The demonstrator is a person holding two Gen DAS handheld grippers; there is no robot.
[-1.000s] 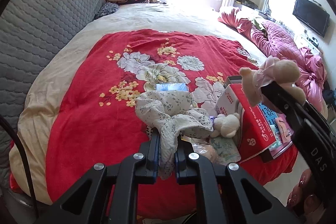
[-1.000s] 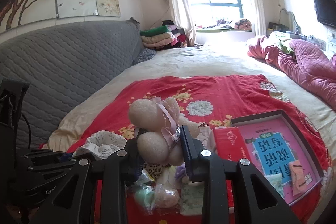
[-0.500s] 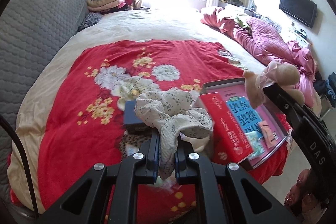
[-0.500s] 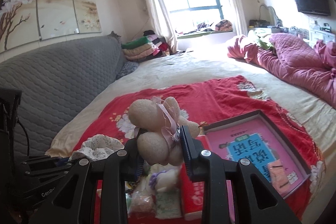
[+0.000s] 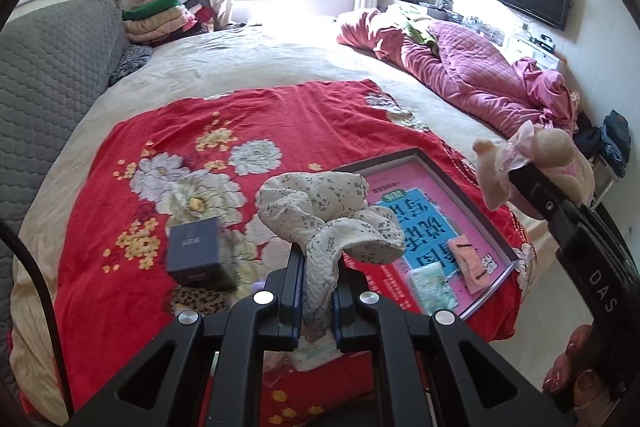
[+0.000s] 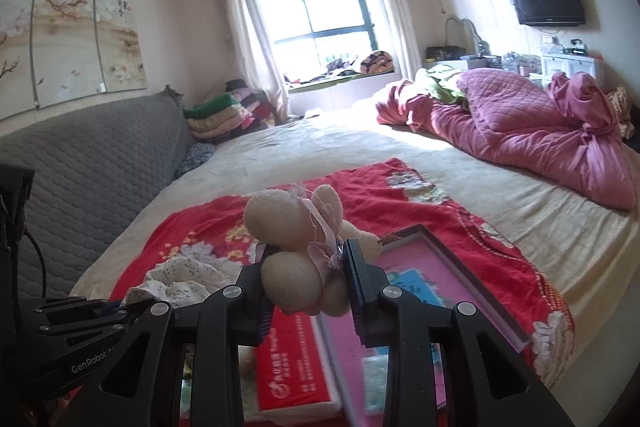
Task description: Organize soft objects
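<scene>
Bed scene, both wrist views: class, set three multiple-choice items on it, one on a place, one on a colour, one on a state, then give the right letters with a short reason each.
1. Where does the dark blue box lie?
A. on the red floral blanket
B. inside the pink tray
C. on the window sill

2. What colour is the heaped quilt on the far side of the bed?
A. green
B. pink
C. grey

3. What is the right gripper doing?
A. standing open and empty
B. shut on the plush toy
C. shut on a book

Answers:
1 A: the box sits on the blanket, left of the pink tray.
2 B: the quilt is pink throughout.
3 B: both pads press the toy's sides.
</scene>
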